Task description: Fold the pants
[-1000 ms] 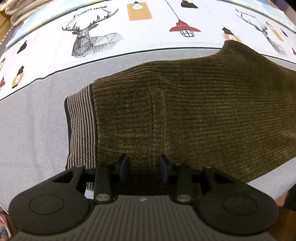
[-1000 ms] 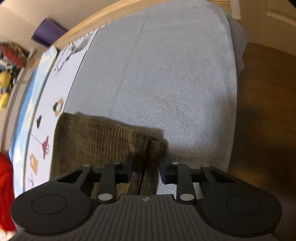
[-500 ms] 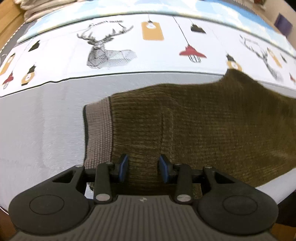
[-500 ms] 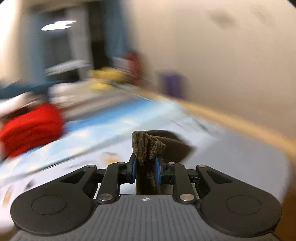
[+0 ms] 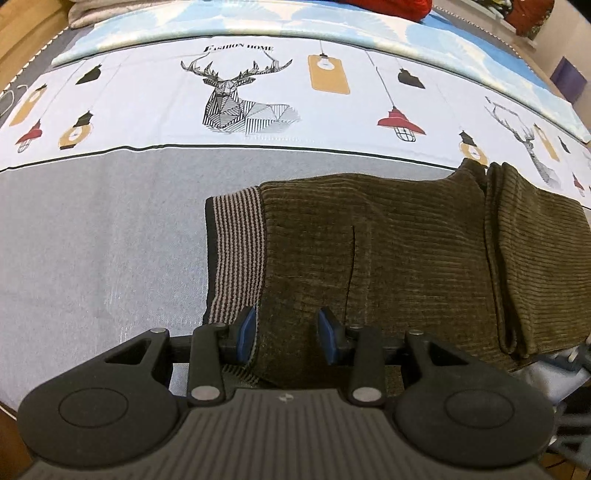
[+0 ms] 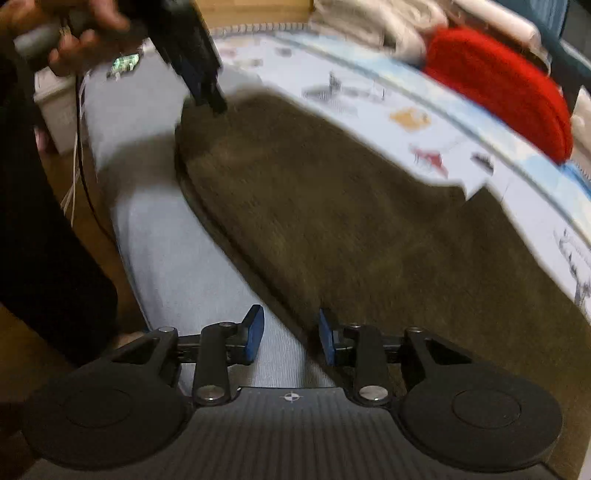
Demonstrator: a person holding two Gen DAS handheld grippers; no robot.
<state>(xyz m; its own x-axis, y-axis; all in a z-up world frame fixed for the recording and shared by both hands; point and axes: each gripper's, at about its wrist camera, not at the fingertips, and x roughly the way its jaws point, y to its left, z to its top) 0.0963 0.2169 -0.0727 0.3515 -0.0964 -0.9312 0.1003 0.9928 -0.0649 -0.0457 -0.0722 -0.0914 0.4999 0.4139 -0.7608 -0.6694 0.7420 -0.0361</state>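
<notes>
Surface is a bed (image 5: 92, 240): grey sheet on the near half, then a dark line, then a white printed band w/ geometric deer head (image 5: 236, 99), "Fashion Home" lettering, hanging lamps in red, black & mustard. Beyond that, at 12, a pale blue cloud-print strip. Wood bed edge shows at 10–11 in left wrist view. Red knit item (image 6: 495, 88) & pale folded laundry piled at 1–2 in right wrist view; that view is motion-blurred.

Pants (image 5: 388, 258): olive-brown ribbed fabric, lying flat on the grey sheet from centre out to 3, far edge reaching the printed band. Striped grey waistband (image 5: 236, 254) at their 9 end. A doubled-over layer w/ a fold ridge sits on top at 3.

Left gripper (image 5: 288, 332): part open, blue pads either side of the pants' near edge by the waistband; can't tell if they pinch the fabric.

Right gripper (image 6: 290, 332): jaws have just been opening, part open now, only grey sheet btwn the pads; pants edge just beside the right pad.

Person's hand (image 6: 70, 33) at 11 in right wrist view, holding the left gripper w/ its tip down at the pants' far end; dark sleeve at 9.
</notes>
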